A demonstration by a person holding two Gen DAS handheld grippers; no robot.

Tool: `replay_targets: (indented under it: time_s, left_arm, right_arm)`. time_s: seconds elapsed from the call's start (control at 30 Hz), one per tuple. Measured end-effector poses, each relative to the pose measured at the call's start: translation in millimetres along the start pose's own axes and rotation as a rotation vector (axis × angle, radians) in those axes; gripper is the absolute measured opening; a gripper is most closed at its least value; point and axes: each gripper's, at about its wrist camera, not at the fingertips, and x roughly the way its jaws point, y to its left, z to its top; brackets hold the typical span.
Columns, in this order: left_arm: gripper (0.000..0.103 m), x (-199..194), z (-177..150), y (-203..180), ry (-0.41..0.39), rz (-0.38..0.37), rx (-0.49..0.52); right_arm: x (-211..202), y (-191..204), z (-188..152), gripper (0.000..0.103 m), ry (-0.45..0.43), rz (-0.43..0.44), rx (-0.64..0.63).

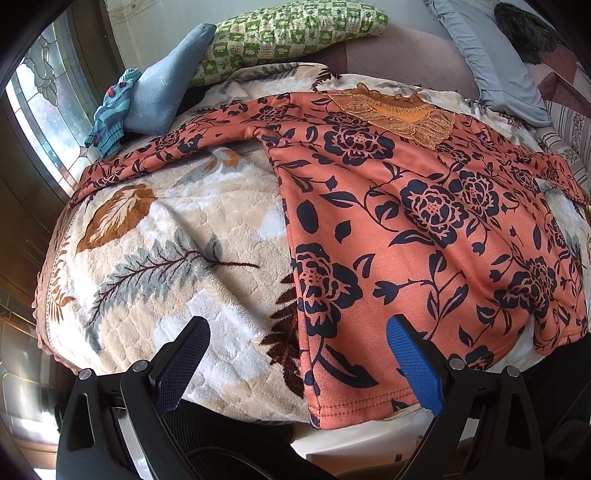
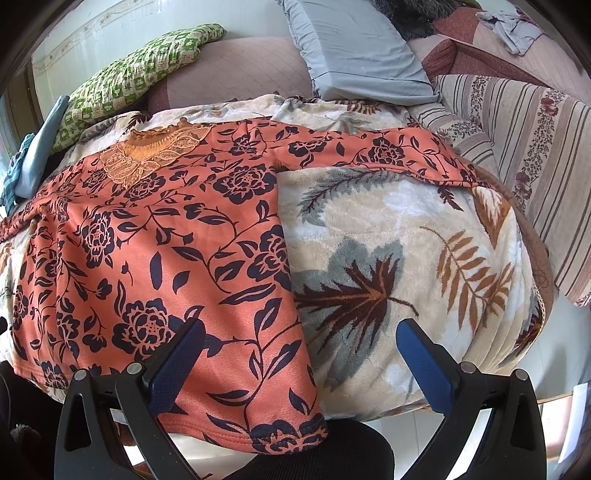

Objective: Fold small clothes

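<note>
Orange floral top (image 1: pixel 424 221) lies flat, sleeves out, on leaf-print blanket (image 1: pixel 166 258) at bed's near edge. Soft, limp, probably light fleece; best taken at hem corners. Left hand-held gripper (image 1: pixel 297 360) and right hand-held gripper (image 2: pixel 299 356) both spread apart, holding nothing.

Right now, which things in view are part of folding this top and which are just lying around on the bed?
Part of the job:
orange floral top, spread flat
left gripper, open
right gripper, open
leaf-print blanket it lies on

Just lying about:
green checked pillow
blue cloth
teal patterned garment
grey pillow
striped quilt
</note>
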Motion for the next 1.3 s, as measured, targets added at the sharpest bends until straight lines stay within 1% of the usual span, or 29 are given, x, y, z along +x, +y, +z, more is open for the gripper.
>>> replay_targets:
  time_s: [0.33,0.5,0.57,0.63,0.77,0.83,0.9,1.03,1.1,1.17,1.23,1.3]
  left_arm:
    - [0.096,1.8,1.1,-2.6,0.009,0.006,0.016]
    - [0.096,2.6,3.5,-2.5,0.012,0.011,0.023]
    - [0.096,3.4,9.6,4.0,0.011,0.016,0.010]
    - [0.095,4.3,17.0,16.2,0.019,0.004,-0.031]
    - [0.095,13.9,30.5,44.4,0.074,-0.058,-0.135]
    - [0.095,21.5,32.0,51.5,0.109,-0.078,-0.165]
    - [0.095,30.9,30.6,53.3,0.150,-0.115,-0.179]
    - [0.094,54.5,24.5,41.3,0.228,-0.186,-0.163]
    - [0.094,66.5,22.2,33.9,0.264,-0.202,-0.142]
    - [0.094,77.6,20.1,29.4,0.298,-0.212,-0.135]
    - [0.095,80.1,20.6,26.9,0.288,-0.190,-0.118]
    - [0.095,82.2,21.5,24.9,0.295,-0.205,-0.124]
  right_arm:
    - [1.2,-1.1,0.1,0.103,0.000,0.002,0.002]
    - [3.4,-6.4,-0.1,0.103,0.005,0.017,0.015]
    - [4.4,-10.4,0.3,0.103,0.009,0.026,0.027]
    - [4.6,-14.6,1.1,0.103,0.009,0.030,0.035]
    - [8.1,-24.2,1.1,0.103,0.017,0.043,0.045]
    - [12.7,-29.1,1.1,0.102,0.028,0.056,0.053]
    - [19.1,-33.2,1.0,0.102,0.043,0.064,0.063]
    - [36.3,-35.7,0.6,0.102,0.087,0.094,0.081]
    - [45.8,-34.0,-0.3,0.102,0.108,0.099,0.082]
    - [55.1,-31.0,-1.1,0.102,0.137,0.123,0.084]
    - [60.7,-27.3,-2.5,0.102,0.155,0.150,0.085]
    - [64.5,-20.7,-4.3,0.102,0.169,0.175,0.070]
